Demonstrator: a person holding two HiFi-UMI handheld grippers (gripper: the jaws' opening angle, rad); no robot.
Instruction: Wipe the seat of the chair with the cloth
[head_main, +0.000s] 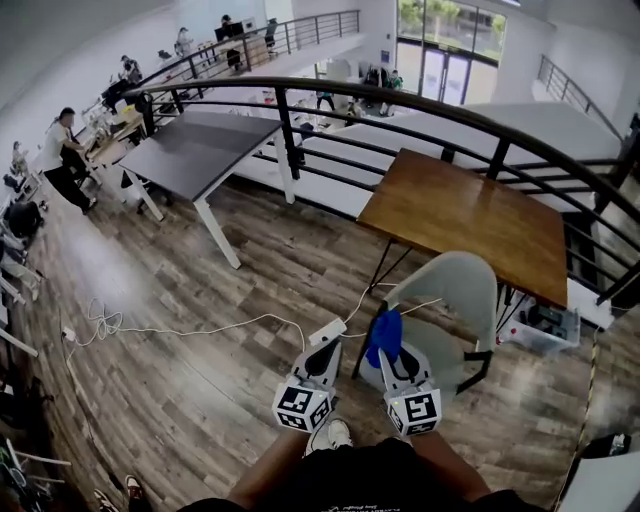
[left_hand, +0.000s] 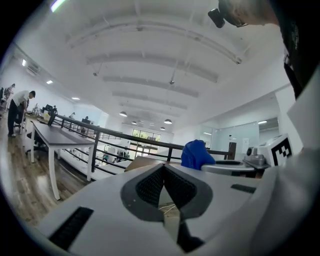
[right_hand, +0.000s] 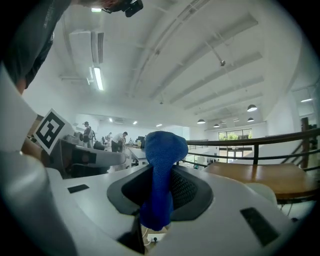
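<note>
One blue cloth (right_hand: 159, 170) stands bunched upright, pinched in the clenched fingers of the right gripper (head_main: 390, 350), with the chair seat (head_main: 437, 347) just ahead of and below them; the left gripper (head_main: 326, 350), fingers closed on nothing, hangs farther off.

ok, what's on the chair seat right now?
Nothing lies on the visible seat. The blue cloth, pinched in the jaws of the right gripper, and that gripper cover its front part, so that area is unseen.
</note>
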